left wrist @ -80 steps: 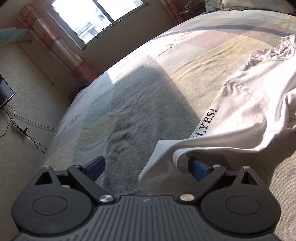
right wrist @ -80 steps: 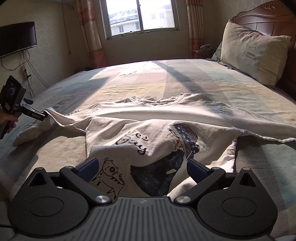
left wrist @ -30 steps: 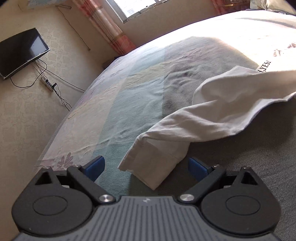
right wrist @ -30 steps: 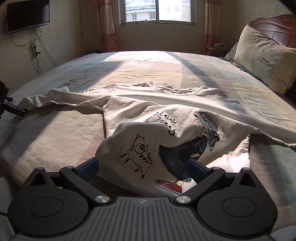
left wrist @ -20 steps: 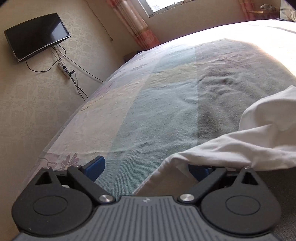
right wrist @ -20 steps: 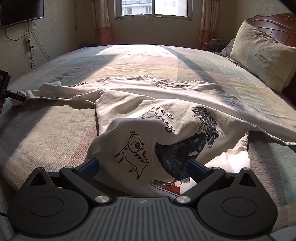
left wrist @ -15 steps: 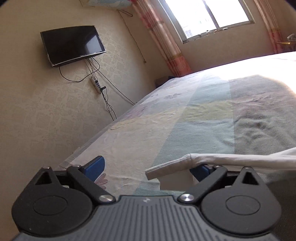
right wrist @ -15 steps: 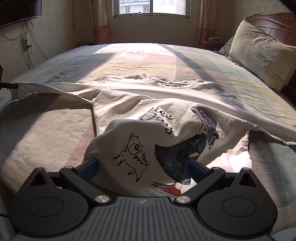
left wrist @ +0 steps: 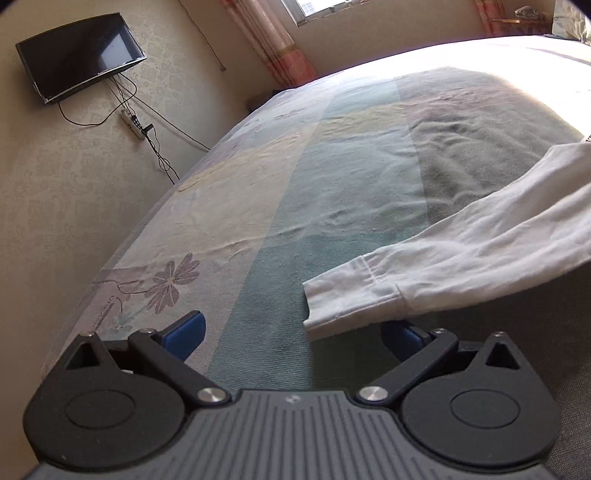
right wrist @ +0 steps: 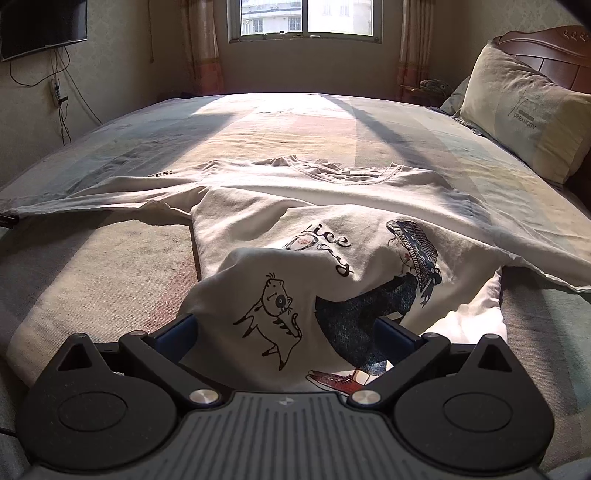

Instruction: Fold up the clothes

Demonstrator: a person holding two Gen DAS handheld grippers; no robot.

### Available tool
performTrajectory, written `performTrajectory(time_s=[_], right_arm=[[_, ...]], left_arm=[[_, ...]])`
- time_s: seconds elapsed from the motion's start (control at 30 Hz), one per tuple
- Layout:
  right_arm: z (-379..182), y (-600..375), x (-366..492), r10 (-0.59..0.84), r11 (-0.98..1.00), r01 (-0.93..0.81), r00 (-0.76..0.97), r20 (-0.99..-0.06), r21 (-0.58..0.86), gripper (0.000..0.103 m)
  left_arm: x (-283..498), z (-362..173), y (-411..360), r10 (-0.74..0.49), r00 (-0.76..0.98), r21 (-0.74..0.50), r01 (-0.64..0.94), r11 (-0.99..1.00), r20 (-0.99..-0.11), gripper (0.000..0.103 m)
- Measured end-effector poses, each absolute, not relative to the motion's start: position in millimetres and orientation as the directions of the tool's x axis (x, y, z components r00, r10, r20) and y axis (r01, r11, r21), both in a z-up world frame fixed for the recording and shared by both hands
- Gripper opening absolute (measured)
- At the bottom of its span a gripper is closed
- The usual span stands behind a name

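**Long-sleeved shirt laid across the bed, both grippers spread**

The white long-sleeved shirt (right wrist: pixel 332 206) lies on the bed (right wrist: pixel 110 266), on the half nearer the right wrist camera. Its body runs across the bed's width: the neckline (right wrist: pixel 343 171) points toward the far edge under the window (right wrist: pixel 306 18), and the hem is bunched up at the near edge. The printed front, with a cat drawing (right wrist: pixel 271 314) and a figure in a hat, faces up and is rumpled into a hump.

The sleeve-to-sleeve axis runs along the bed's length. The left sleeve (left wrist: pixel 443 266) is stretched out straight toward the foot end, with its cuff (left wrist: pixel 343 295) flat on the teal stripe of the bedspread (left wrist: pixel 332 177). The right sleeve extends toward the head end, where a pillow (right wrist: pixel 524 110) leans against the headboard (right wrist: pixel 554 48).

The left gripper (left wrist: pixel 291 332) is spread wide. The cuff lies just ahead of its right finger and partly covers the blue pad; whether they touch cannot be told. The right gripper (right wrist: pixel 284 332) is also spread wide at the near edge, with the bunched hem between its two fingers and nothing pinched.

A wall-mounted television (left wrist: pixel 81 55) hangs beyond the foot end.
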State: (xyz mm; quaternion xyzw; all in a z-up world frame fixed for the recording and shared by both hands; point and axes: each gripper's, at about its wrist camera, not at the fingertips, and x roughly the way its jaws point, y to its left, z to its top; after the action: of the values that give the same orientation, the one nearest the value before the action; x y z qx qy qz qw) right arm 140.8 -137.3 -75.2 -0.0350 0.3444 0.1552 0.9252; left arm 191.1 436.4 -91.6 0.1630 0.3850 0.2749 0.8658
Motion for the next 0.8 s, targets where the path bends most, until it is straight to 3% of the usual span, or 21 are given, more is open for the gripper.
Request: performTrajectory(time_s=[0.1, 0.2, 0.4, 0.57, 0.73, 0.8], right_arm=[[-75.8, -136.9, 141.0, 0.277, 0.947, -0.316, 0.709, -0.649, 0.06, 0.103], [-73.9, -135.6, 137.1, 0.297, 0.941, -0.332, 0.713, -0.636, 0.067, 0.103], [-72.9, -133.2, 135.3, 0.312, 0.937, -0.34, 0.707, -0.634, 0.081, 0.103], [-70.5, -133.0, 130.0, 0.301, 0.937, -0.344, 0.716, -0.629, 0.057, 0.103], [-67.8, -139.3, 128.3, 0.289, 0.942, -0.331, 0.725, -0.625, 0.052, 0.103], [-68.4, -142.3, 128.7, 0.285, 0.944, -0.326, 0.728, -0.624, 0.052, 0.103]], left_arm=[[185.5, -87.6, 446.3, 0.601, 0.484, 0.506, -0.326, 0.799, -0.636, 0.102], [177.2, -73.2, 449.6, 0.604, 0.497, 0.49, -0.354, 0.797, -0.623, 0.101], [190.7, -42.7, 424.0, 0.382, 0.668, 0.229, -0.308, 0.923, -0.639, 0.102], [225.9, -67.1, 390.4, 0.188, 0.694, 0.048, -0.216, 0.975, -0.695, 0.102], [230.3, -104.8, 384.1, 0.173, 0.605, 0.011, -0.262, 0.965, -0.777, 0.102], [221.9, -103.3, 381.1, 0.187, 0.608, 0.034, -0.255, 0.966, -0.772, 0.102]])
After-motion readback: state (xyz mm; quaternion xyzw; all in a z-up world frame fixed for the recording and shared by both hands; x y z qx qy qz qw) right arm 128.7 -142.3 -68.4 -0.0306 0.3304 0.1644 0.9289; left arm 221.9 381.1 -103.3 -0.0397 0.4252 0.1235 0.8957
